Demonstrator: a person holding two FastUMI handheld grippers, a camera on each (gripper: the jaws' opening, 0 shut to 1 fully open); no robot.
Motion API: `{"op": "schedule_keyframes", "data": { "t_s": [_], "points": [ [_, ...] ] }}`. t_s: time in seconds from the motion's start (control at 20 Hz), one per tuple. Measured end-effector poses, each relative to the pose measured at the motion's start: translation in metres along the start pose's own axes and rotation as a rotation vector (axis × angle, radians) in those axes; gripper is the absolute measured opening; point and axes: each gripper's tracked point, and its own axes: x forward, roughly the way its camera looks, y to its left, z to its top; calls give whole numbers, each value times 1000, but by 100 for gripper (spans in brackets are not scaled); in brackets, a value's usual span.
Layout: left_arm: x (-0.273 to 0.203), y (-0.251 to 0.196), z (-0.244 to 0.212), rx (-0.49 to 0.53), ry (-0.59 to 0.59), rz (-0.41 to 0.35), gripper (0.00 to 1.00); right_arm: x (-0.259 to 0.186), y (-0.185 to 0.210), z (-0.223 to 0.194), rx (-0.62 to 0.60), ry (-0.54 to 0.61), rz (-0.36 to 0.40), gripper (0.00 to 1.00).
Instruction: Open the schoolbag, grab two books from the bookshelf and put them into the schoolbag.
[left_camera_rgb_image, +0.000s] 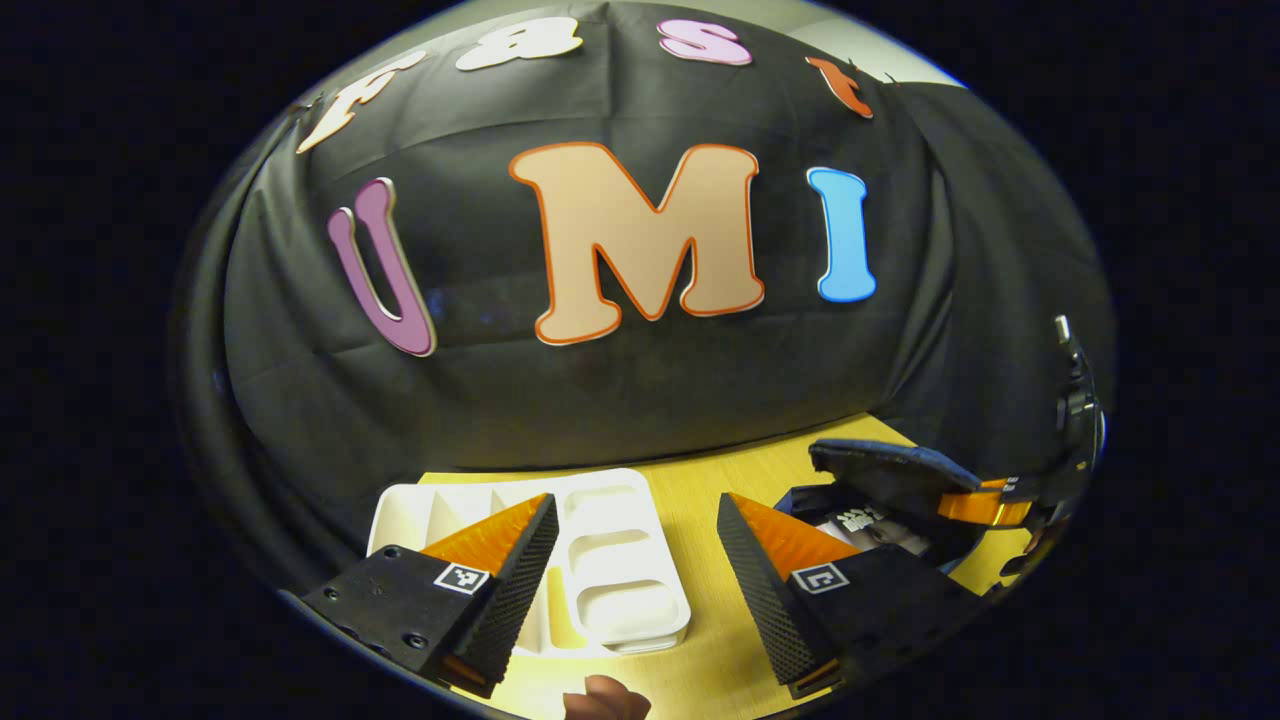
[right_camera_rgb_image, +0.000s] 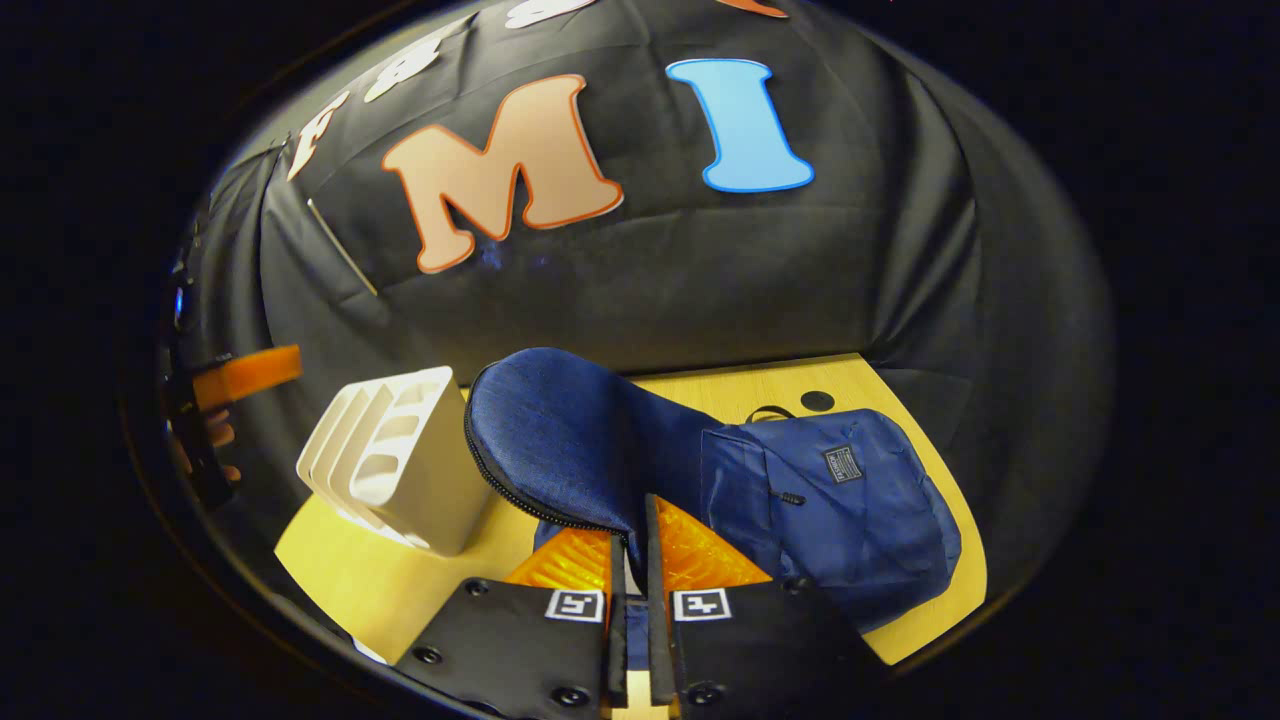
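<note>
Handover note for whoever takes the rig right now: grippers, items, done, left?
Left gripper: open, holding nothing, over the table at the white bookshelf.
Right gripper: fingers shut on the schoolbag's flap, holding it lifted.
Schoolbag: lying on the table, right of the bookshelf, open; a book shows inside under the flap in the left gripper view.
Done: bag open, apparently one book in.
Left: how many books remain on the shelf cannot be told; put in any second book.

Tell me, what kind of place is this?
Probably a staged recording booth, not a home: a black cloth wall backs a small wooden table holding a blue schoolbag and a white bookshelf, worked with handheld grippers.
</note>
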Motion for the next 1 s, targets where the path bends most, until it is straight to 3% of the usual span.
{"op": "schedule_keyframes", "data": {
  "t_s": [0.05,0.15,0.35,0.6,1.0],
  "points": [
    [-9,5,0,-5,-2,5,93,-1,4,-7,-13,19,-2,13],
    [-23,19,-1,-3,-19,33,93,-9,16,-17,-25,42,8,29],
    [-48,22,-13,-47,-14,18,93,-32,41,-19,40,18,25,98],
    [-84,34,10,-50,-106,69,94,-71,74,22,40,-105,15,100],
    [-129,37,33,-25,-157,79,94,-156,111,119,-99,-344,-10,100]
  ]
}}
